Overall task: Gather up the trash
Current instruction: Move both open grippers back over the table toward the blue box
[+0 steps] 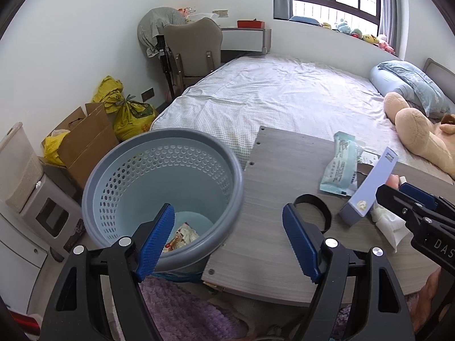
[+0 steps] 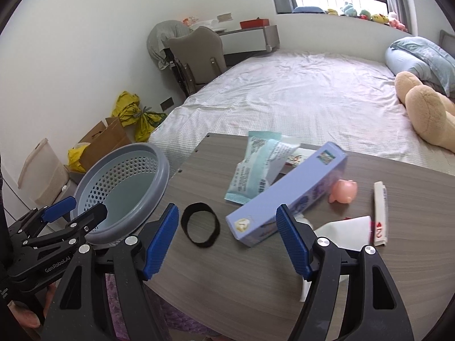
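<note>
Bed: white checked sheet, occupying the far half of both views; a blue pillow and a tan plush toy lie at its 2 o'clock end.

Surface: grey wood-grain board, set against the near edge of the bed.

Waste basket: grey rim, pale blue perforated wall, standing just beside the surface at its 9 o'clock edge. One printed wrapper lies on the basket floor.

Trash on the surface, in descending size:
- Lavender carton, long and narrow, resting tilted near the centre, its far end raised.
- Pale green foil packet, at 12 o'clock from the carton and touching it.
- White crumpled tissue, at 4 o'clock from the carton.
- White paper stick pack with red print, at 3 o'clock.
- Black elastic band, lying flat at 9 o'clock from the carton, apart from it.
- Pink pig figure, just beside the carton's 3 o'clock side.

Left gripper: fingers spread wide, pinching nothing; one finger over the basket mouth, the other over the surface.

Right gripper: fingers spread, pinching nothing; the band and the carton's near end appear between them.
</note>
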